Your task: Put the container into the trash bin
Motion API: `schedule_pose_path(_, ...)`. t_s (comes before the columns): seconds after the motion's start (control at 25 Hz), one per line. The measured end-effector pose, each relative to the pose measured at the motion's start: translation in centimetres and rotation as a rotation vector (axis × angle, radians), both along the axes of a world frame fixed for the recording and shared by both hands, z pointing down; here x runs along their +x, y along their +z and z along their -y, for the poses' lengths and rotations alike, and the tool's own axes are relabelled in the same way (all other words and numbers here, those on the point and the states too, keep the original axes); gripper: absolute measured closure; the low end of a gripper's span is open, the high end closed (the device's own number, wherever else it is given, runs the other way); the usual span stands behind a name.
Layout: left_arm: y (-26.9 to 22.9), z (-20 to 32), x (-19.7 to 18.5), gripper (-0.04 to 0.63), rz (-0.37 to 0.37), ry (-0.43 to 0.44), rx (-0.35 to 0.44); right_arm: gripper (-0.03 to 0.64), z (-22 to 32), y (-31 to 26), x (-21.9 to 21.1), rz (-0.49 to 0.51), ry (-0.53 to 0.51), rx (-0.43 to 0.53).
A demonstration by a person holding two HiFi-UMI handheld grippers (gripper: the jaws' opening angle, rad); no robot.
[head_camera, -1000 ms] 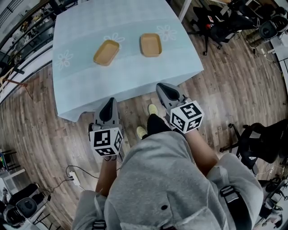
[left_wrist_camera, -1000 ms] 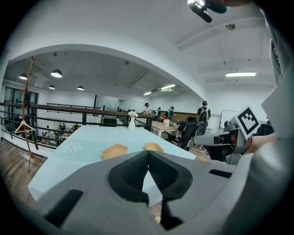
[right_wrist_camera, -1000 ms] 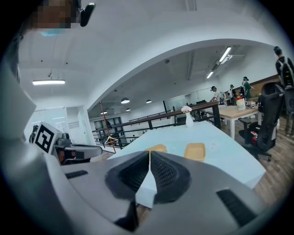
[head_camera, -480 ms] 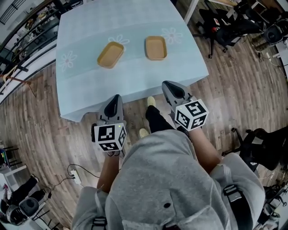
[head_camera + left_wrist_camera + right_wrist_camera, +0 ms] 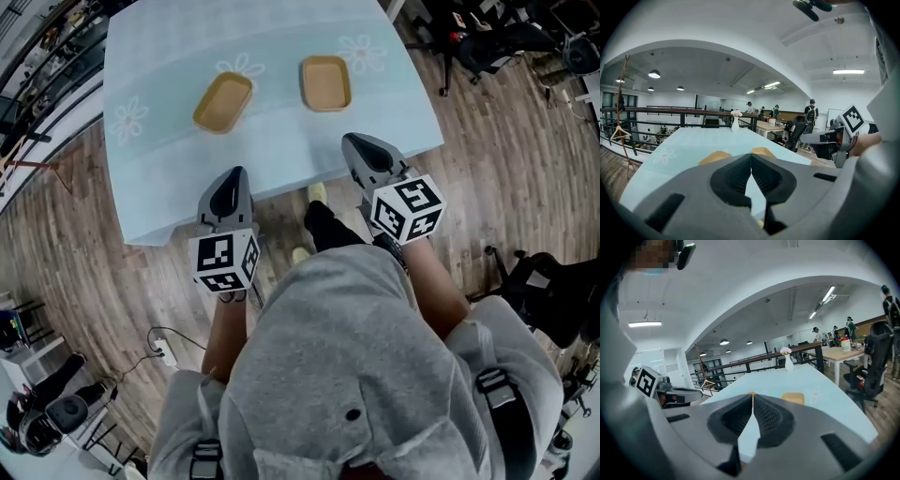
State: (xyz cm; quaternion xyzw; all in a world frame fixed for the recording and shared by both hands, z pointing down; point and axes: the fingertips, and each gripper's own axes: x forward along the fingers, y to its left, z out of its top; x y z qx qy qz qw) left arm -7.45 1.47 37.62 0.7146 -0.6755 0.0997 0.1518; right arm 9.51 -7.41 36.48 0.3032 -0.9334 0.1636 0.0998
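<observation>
Two shallow tan containers lie on the pale blue tablecloth (image 5: 159, 178): the left container (image 5: 223, 102) sits askew, the right container (image 5: 325, 82) lies straight. My left gripper (image 5: 232, 174) is shut and empty, its tip at the table's near edge, short of the left container. My right gripper (image 5: 355, 141) is also shut and empty, just over the near edge below the right container. The left gripper view shows both containers (image 5: 714, 157) (image 5: 763, 150) beyond the closed jaws (image 5: 751, 155). The right gripper view shows one container (image 5: 793, 398) past its closed tip (image 5: 753, 394). No trash bin is in view.
A white vase with flowers (image 5: 735, 123) stands at the table's far end. Black office chairs (image 5: 487, 42) crowd the wooden floor to the right. A power strip with cable (image 5: 167, 351) lies on the floor at left. The person's shoes (image 5: 318, 194) are by the table edge.
Both grippers have moved forward together toward the table, from over the floor to its near edge. Their jaws stay shut. The containers have not moved on the cloth.
</observation>
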Motion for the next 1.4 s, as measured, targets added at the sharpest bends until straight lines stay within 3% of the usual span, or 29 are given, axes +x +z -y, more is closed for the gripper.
schedule_pose_path(0.88, 1.0, 9.8, -3.7, 0.575, 0.047, -0.048, -0.093, 0.586, 10.9, 1.5, -2.7, 0.001, -0.051, -0.057)
schedule_pose_path(1.4, 3.2, 12.0, -3.7, 0.572, 0.106, -0.027, -0.175, 0.586, 13.1, 2.2, -3.0, 0.025, -0.106, -0.099)
